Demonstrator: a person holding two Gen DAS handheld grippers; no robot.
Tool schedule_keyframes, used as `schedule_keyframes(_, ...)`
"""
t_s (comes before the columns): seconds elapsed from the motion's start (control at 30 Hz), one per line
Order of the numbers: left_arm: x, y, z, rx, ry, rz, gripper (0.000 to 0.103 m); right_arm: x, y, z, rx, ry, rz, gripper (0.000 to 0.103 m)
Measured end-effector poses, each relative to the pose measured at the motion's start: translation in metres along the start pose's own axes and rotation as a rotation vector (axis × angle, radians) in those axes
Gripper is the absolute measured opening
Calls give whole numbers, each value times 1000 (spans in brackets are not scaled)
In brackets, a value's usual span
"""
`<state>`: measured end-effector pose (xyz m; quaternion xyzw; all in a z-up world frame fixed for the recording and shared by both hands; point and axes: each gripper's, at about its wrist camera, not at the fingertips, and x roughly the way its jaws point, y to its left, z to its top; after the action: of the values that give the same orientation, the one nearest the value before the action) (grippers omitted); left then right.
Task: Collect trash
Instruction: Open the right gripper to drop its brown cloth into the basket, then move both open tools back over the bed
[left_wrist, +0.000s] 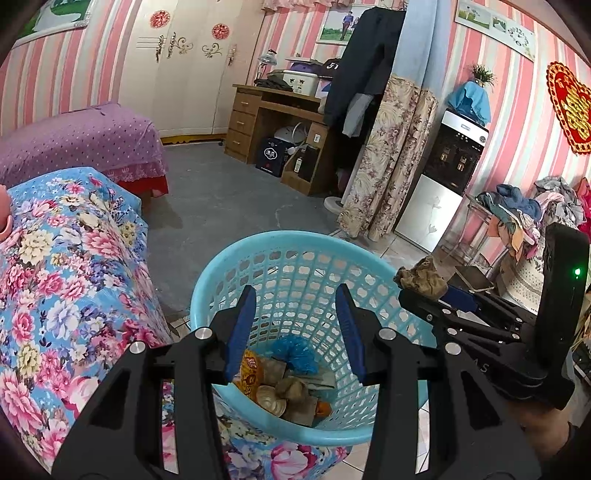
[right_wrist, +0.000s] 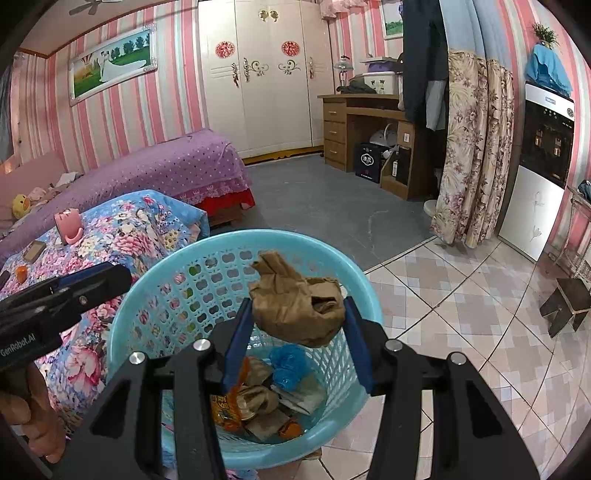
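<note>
Crumpled brown paper wad (right_wrist: 295, 306), creased, lumpy

Turquoise latticed basket (right_wrist: 147, 295), brown crumpled paper (right_wrist: 295, 310), blue-and-pink floral cloth (right_wrist: 122, 229) (purple polka-dot bedspread (right_wrist: 177, 162) behind), pink-striped wallpaper (right_wrist: 173, 74).

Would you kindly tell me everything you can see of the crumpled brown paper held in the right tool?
The crumpled brown paper is a wrinkled wad that looks like kraft paper, with a pointed folded flap sticking up at its upper left. It sits clamped between the blue pads of the right tool, one pad pressing on each side. It hangs above the open mouth of the light blue basket, clear of the rim and of the trash already lying at the bottom. In the left wrist view, it shows small beyond the basket's right rim.
</note>
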<state>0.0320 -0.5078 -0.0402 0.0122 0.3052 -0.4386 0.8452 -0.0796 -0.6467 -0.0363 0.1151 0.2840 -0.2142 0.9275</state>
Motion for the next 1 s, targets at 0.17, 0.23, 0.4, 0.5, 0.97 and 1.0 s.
schedule_keyframes(0.17,-4,10,-2,-18,-6,18,46,-1,0,0,11,4,10,49)
schedule_keyframes(0.23,-5,15,-2,-35,-8,22,46,-1,1,1,8,5,13,49)
schedule_keyframes(0.4,-11,23,-3,-57,-21,35,50,-4,4,2,7,-5,12,50)
schedule_keyframes(0.5,-14,27,-3,-62,-30,56,58,-4,5,3,6,-11,6,51)
schedule_keyframes(0.97,-39,61,-3,-114,-74,126,75,-8,13,4,16,-18,0,70)
schedule_keyframes(1.0,-42,64,-3,-121,-79,129,76,-9,15,4,14,-19,2,70)
